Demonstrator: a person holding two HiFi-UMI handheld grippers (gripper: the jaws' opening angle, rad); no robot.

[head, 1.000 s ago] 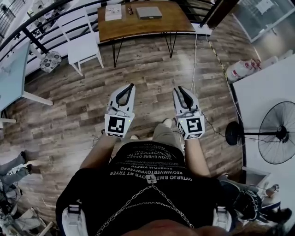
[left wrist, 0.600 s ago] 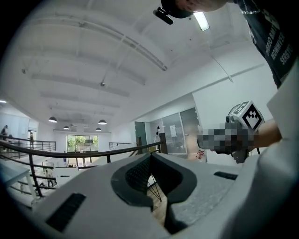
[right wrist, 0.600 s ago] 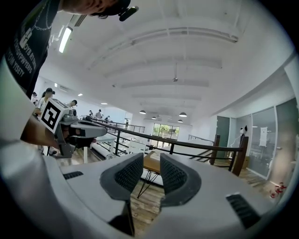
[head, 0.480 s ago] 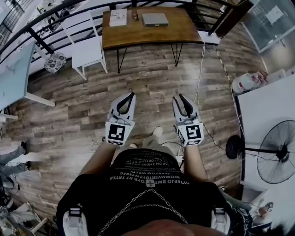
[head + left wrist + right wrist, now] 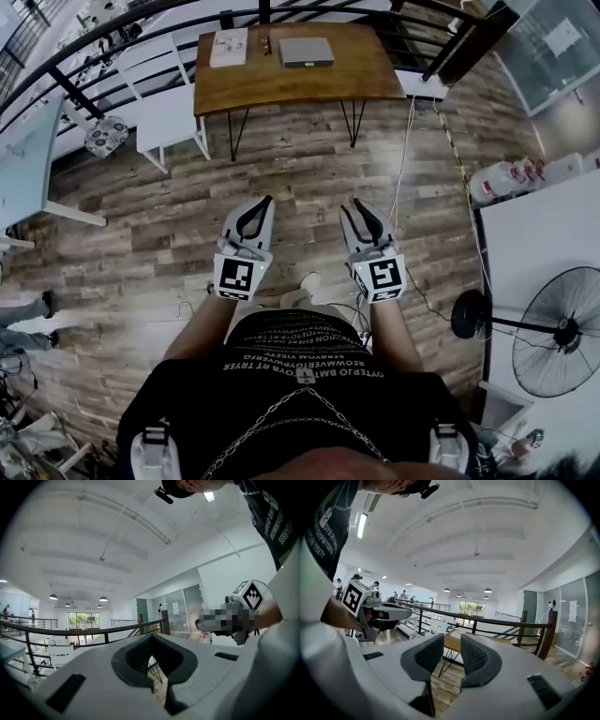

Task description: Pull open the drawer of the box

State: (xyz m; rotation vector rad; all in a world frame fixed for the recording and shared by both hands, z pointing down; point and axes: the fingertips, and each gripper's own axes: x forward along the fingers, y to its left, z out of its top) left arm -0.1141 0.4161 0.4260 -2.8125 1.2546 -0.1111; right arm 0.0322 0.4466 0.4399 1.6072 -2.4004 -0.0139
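Box (image 5: 306, 52) sits on table (image 5: 281, 86), well beyond left fingers (image 5: 262, 212) and right fingers (image 5: 372, 223).

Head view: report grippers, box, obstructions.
Left gripper shut, empty. Right gripper jaws just opening, nothing between. Grey box and white box on table ahead, untouched, no drawer visible. Only floor between; nothing in the way.

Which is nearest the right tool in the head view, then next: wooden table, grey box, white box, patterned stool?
1. wooden table, straight ahead of the right tool, whose jaws have just been opening, empty.
2. grey box, on the table.
3. white box, farther left on it.
4. patterned stool, far left by the railing.
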